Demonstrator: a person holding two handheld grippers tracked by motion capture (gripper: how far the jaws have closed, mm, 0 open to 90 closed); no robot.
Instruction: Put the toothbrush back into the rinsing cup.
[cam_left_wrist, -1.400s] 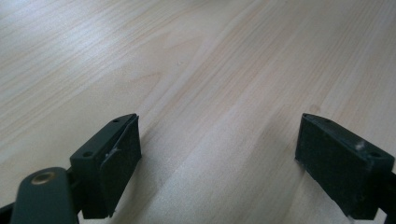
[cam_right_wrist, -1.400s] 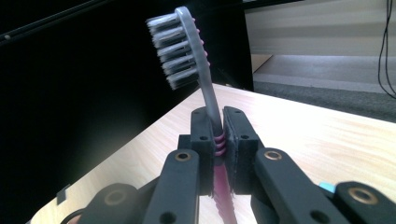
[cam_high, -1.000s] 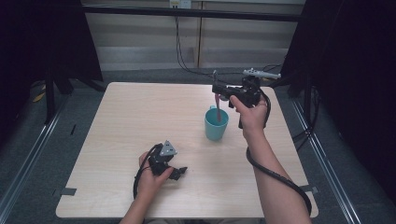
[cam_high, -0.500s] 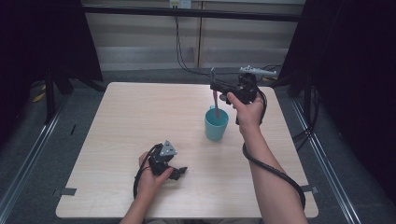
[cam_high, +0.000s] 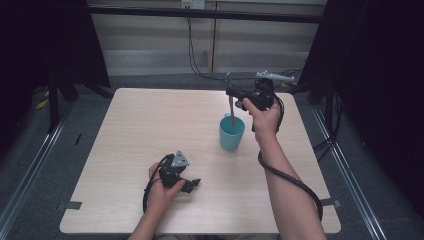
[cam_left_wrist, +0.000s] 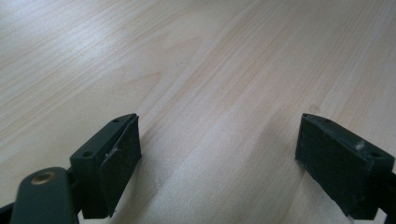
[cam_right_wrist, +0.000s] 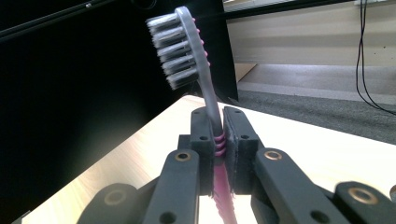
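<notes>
A square table with a pale wood-grain top takes up the middle of the high view, standing on a grey floor with dark curtains to either side. Toward its right half stands a teal plastic cup, upright and open at the top.

The right gripper, a black two-jaw tool held in the person's right hand, hangs above the cup's far rim, its jaws clenched on a toothbrush with a pink handle and a grey bristled head. In the right gripper view the pads pinch the ribbed pink part of the handle, the head rising above them, bristles turned left. From the high view the pink handle hangs down from the jaws, and its lower end seems to reach inside the cup, though the picture is too small to be sure it touches anything.

The left gripper rests low on the near part of the table, in the person's left hand, well apart from the cup. Its jaws stand wide, released, with bare wood between them.
</notes>
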